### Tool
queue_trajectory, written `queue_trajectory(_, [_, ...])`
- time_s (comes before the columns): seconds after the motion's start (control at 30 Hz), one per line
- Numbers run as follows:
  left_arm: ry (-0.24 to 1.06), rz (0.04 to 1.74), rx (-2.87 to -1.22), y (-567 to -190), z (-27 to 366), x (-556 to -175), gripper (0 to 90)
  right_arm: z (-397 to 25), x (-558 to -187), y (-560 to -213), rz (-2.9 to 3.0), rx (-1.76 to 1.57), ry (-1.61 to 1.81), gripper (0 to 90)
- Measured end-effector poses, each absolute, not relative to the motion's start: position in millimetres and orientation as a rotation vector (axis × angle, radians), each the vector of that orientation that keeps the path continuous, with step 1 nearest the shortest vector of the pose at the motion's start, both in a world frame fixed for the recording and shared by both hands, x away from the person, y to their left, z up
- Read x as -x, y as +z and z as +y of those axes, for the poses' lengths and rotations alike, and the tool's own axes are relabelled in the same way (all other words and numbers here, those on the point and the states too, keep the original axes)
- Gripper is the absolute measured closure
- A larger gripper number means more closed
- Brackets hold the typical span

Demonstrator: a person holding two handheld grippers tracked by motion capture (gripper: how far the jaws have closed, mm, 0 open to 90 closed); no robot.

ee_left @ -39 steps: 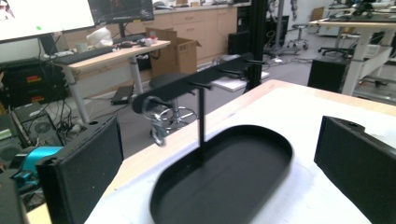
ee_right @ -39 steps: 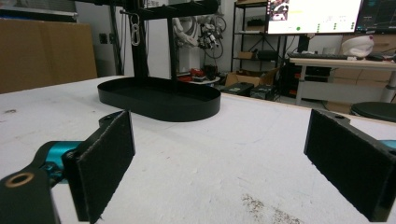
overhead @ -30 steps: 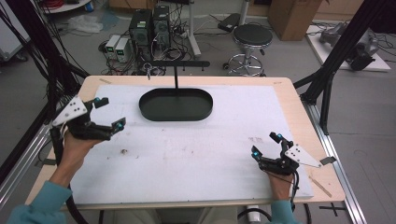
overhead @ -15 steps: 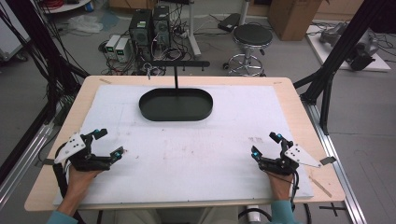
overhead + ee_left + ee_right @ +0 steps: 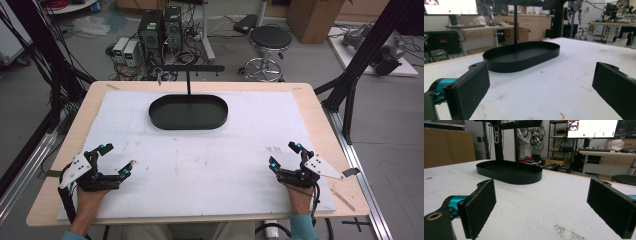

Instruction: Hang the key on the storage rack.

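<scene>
A: High view, item one?
B: Left gripper (image 5: 116, 159), low at the near left corner of the white mat (image 5: 220, 165), jaws spread wide, nothing between them. A hand (image 5: 90, 196) holds it from behind.

A: Item two?
B: Right gripper (image 5: 285, 155), near the right corner of the same mat, jaws likewise parted and empty. Grey three-cornered plate on top, pointing toward the table edge.

A: And the stand?
B: Black oval tray (image 5: 188, 112), at the far middle of the mat, well apart from both grippers. A thin post rises from it to a crossbar (image 5: 186, 68). The tray's floor looks bare.

A: Left gripper view?
B: Two black jaws at the lower corners, wide apart, holding nothing. The oval tray (image 5: 522, 56) lies ahead, left of centre, with the post standing in it. Stained mat (image 5: 564, 75) between jaws and tray.

A: Right gripper view?
B: Same entry: jaws open at the lower corners, felt-like pads facing each other, nothing gripped. Oval tray (image 5: 509, 172) ahead and left of centre, post upright, a metal clip (image 5: 496, 135) hanging from the bar above it. A round stool (image 5: 625, 179) at the right edge beyond the table.
</scene>
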State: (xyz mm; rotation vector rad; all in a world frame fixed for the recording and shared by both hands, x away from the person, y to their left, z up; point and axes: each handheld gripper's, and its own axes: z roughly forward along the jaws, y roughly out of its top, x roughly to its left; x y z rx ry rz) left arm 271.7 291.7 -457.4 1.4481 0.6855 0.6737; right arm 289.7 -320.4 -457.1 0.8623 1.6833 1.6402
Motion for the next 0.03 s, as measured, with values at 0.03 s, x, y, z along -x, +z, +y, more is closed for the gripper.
queue_trajectory(0.03, [0.673,0.685,-1.446,-457.4,292.2,-271.6,1.7,-320.5,-289.9,-457.1,1.682,-0.862,1.641,8.1])
